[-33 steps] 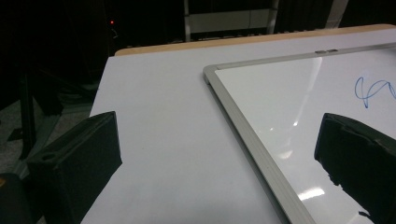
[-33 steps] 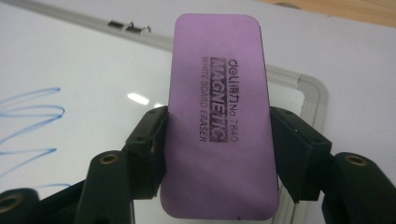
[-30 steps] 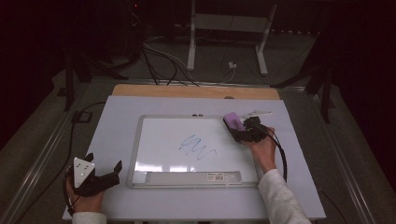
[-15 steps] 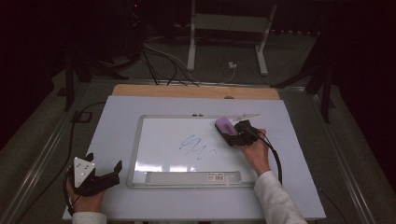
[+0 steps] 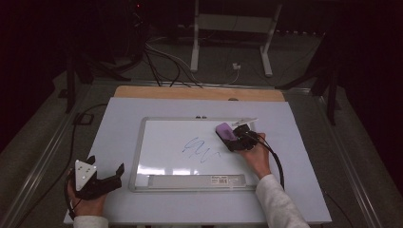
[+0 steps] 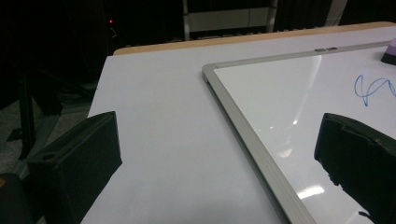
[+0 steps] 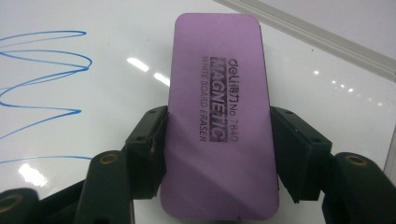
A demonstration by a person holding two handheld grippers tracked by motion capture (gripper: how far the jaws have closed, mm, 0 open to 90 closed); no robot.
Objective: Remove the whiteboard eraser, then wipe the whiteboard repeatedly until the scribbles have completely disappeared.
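1. The right tool (image 5: 236, 138) pinches the purple eraser (image 7: 218, 116) by its long sides, one jaw on each.
2. The eraser is over the upper right part of the whiteboard (image 5: 166, 147), just right of the blue scribble (image 5: 202, 150).
3. The left tool (image 5: 102, 178) sits at the near left corner of the surface (image 5: 119, 114), jaws spread with nothing between them, beside the whiteboard frame.
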